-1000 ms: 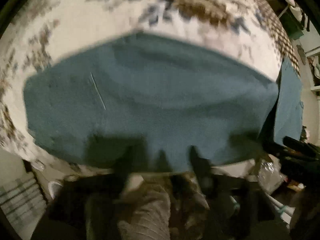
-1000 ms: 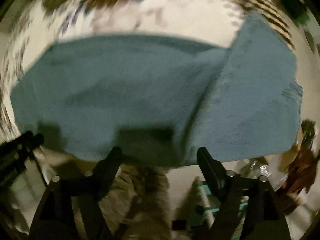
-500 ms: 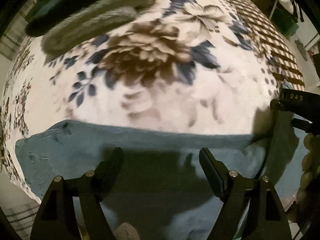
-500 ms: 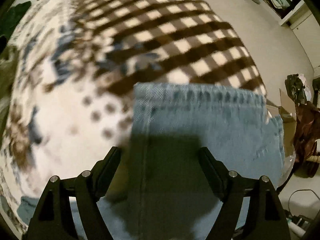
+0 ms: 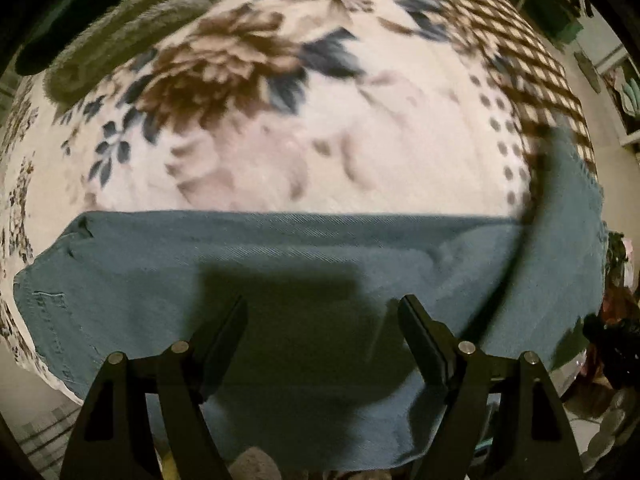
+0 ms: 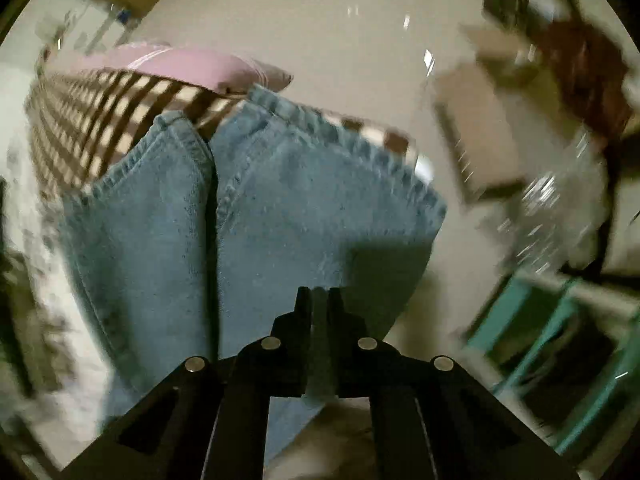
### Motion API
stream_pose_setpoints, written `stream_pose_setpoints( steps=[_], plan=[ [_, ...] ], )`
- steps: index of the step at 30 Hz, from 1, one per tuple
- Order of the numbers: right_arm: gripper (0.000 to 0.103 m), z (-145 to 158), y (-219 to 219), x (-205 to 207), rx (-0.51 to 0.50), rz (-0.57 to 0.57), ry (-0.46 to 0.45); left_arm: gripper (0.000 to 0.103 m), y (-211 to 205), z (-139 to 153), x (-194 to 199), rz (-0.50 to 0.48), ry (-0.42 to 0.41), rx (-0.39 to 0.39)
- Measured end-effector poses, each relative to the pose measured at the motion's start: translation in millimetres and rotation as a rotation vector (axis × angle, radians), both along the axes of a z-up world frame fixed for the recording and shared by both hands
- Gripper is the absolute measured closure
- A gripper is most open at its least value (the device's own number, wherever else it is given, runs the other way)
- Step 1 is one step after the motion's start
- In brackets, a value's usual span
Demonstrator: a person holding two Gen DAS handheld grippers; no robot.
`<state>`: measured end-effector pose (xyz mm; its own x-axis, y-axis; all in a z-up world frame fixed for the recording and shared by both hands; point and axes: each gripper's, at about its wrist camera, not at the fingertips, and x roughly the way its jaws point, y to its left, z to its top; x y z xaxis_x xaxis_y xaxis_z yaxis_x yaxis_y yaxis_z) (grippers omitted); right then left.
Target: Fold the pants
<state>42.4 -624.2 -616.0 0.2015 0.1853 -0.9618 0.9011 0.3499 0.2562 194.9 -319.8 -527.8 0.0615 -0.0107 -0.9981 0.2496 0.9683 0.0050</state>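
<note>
Currently, blue denim pants [image 5: 320, 264] are lying across the lower half of the left view on a floral and brown-checked fleece blanket [image 5: 304, 144]. Left gripper [image 5: 322, 312], jaws wide apart, is hovering over the folded edge. Right gripper [image 6: 318, 296] is pinching the hem end [image 6: 280, 184] at centre frame; likely mid-fold, next carrying the legs toward the waist

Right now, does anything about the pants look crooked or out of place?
Yes. The two hems of the jeans do not line up: the left leg end sits lower than the right one. The right gripper is pinching that end.
</note>
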Motion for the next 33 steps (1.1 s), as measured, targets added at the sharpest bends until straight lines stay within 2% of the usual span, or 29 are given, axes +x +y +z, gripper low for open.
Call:
stream_pose_setpoints(
  steps=[2,3,4,6,7,8,10,12,15,17,18,19,21,25,28,33],
  plan=[
    [0.062,4,8,1,0.042,-0.023,-0.055,0.027,-3,-1,-2,-0.013,-0.006,0.002],
    [0.038,12,14,11,0.048,-0.003,-0.101,0.027,-5,-1,-3,-0.024,-0.018,0.013],
    [0.035,13,4,13,0.044,0.019,-0.128,0.027,-8,-2,-4,-0.033,-0.031,0.028],
    [0.035,26,18,42,0.009,0.12,-0.154,0.027,-10,-5,-4,-0.042,-0.067,0.086],
    [0.035,34,36,72,-0.02,0.215,-0.146,0.027,-15,-5,-2,-0.042,-0.078,0.1],
    [0.035,34,32,93,-0.035,0.264,-0.138,0.027,-15,-8,-1,-0.043,-0.097,0.121],
    [0.035,21,54,135,-0.062,0.376,-0.096,0.027,-19,-15,7,-0.05,-0.123,0.182],
    [0.035,4,70,172,-0.085,0.452,-0.043,0.027,-18,-23,15,-0.039,-0.125,0.205],
    [0.035,-24,92,212,-0.173,0.561,0.073,0.027,-12,-28,24,-0.008,-0.12,0.2],
    [0.037,-27,100,221,-0.211,0.566,0.108,0.027,-5,-30,32,-0.003,-0.117,0.196],
    [0.053,-22,102,219,-0.224,0.54,0.108,0.027,-3,-32,35,-0.002,-0.113,0.194],
    [0.077,-20,101,214,-0.238,0.524,0.112,0.027,0,-32,36,-0.001,-0.108,0.189],
    [0.096,-10,94,198,-0.246,0.481,0.091,0.027,5,-30,35,-0.002,-0.098,0.177],
    [0.097,13,80,149,-0.264,0.352,0.066,0.027,8,-29,34,-0.004,-0.09,0.158],
    [0.097,20,68,103,-0.229,0.251,0.074,0.027,7,-28,25,0.0,-0.08,0.137],
    [0.098,11,57,38,-0.138,0.097,0.05,0.027,-2,-25,10,0.005,-0.072,0.119]
  ],
)
